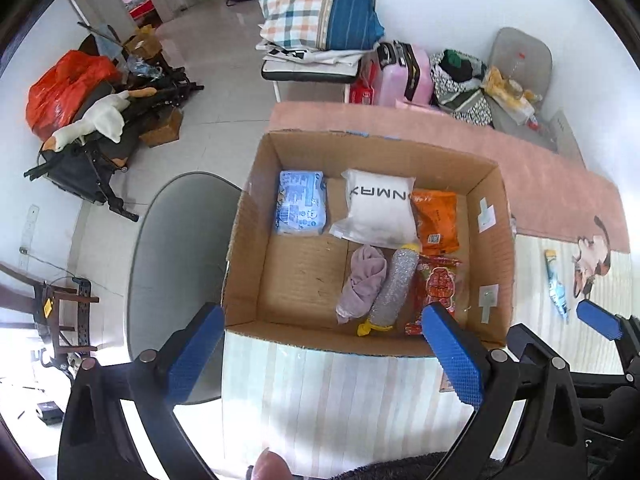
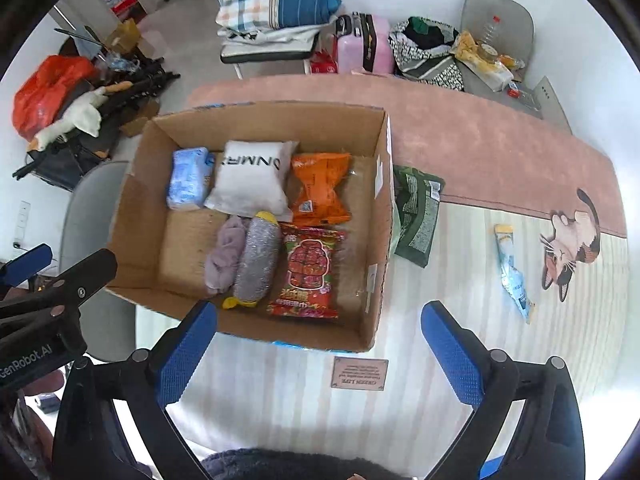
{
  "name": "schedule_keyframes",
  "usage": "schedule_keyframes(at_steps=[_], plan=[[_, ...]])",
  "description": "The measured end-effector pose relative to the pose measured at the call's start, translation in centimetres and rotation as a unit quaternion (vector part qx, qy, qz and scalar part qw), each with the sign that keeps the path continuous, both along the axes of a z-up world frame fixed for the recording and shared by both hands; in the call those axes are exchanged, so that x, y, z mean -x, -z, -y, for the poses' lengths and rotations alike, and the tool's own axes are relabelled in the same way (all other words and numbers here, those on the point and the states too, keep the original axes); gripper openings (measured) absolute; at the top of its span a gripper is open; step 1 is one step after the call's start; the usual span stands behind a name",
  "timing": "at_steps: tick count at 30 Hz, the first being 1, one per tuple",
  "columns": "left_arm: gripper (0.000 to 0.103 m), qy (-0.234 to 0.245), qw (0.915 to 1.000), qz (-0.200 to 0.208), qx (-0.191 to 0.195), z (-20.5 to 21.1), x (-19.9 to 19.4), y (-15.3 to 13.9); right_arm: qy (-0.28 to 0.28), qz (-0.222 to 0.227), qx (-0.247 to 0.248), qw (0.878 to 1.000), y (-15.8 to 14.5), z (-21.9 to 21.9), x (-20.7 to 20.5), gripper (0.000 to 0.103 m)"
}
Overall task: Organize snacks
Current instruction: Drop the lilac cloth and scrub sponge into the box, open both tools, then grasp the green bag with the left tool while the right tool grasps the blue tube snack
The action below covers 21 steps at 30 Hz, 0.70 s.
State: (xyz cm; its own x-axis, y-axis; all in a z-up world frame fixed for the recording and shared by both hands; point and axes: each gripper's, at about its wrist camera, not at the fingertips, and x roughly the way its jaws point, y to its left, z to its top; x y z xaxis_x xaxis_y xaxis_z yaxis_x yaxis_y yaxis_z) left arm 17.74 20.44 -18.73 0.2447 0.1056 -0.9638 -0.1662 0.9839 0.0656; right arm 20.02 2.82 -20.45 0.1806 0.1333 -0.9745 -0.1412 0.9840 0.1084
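An open cardboard box [image 2: 132, 216] [image 1: 248, 240] stands on the table. It holds a blue pack [image 2: 188, 178], a white pouch [image 2: 252, 180], an orange snack bag [image 2: 320, 192], a red snack bag [image 2: 308, 272], a purple cloth [image 2: 224, 256] and a silver scrubber [image 2: 256, 260]. Right of the box lie a green packet [image 2: 418, 208] and a light-blue stick pack [image 2: 512, 268] [image 1: 558, 288]. My left gripper [image 1: 324, 348] hangs open over the box's near edge. Open too, my right gripper [image 2: 320, 344] is above the box's near right corner, empty.
The table wears a striped mat [image 2: 460, 280] with a cat picture [image 2: 568, 240] and a pink border. A grey chair [image 1: 176, 264] sits left of the box. Across the floor are a pink suitcase [image 2: 364, 44], bags and a heap of clutter [image 1: 88, 120].
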Motion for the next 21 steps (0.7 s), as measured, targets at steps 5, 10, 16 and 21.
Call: schedule_keyframes(at_steps=[5,10,16,21], plan=[[0.101,0.0,0.9998,0.018,-0.002,1.1,-0.1,-1.7,-0.003,0.009,-0.035,0.999,-1.5,0.5,0.3,0.103],[0.101,0.044,0.9985,0.029,-0.013,6.1,-2.9,-2.4,0.019,0.016,-0.071,0.997,-2.4,5.2,-0.1,0.103],[0.101,0.131,0.9905,0.024,-0.036,17.7,-9.0,-0.4,0.099,0.022,-0.039,0.994,-1.0,16.9,-1.7,0.103],[0.101,0.228,0.9688,-0.058,-0.077,28.2,-15.0,7.0,0.171,-0.02,-0.019,0.985,4.1,26.8,-3.5,0.103]])
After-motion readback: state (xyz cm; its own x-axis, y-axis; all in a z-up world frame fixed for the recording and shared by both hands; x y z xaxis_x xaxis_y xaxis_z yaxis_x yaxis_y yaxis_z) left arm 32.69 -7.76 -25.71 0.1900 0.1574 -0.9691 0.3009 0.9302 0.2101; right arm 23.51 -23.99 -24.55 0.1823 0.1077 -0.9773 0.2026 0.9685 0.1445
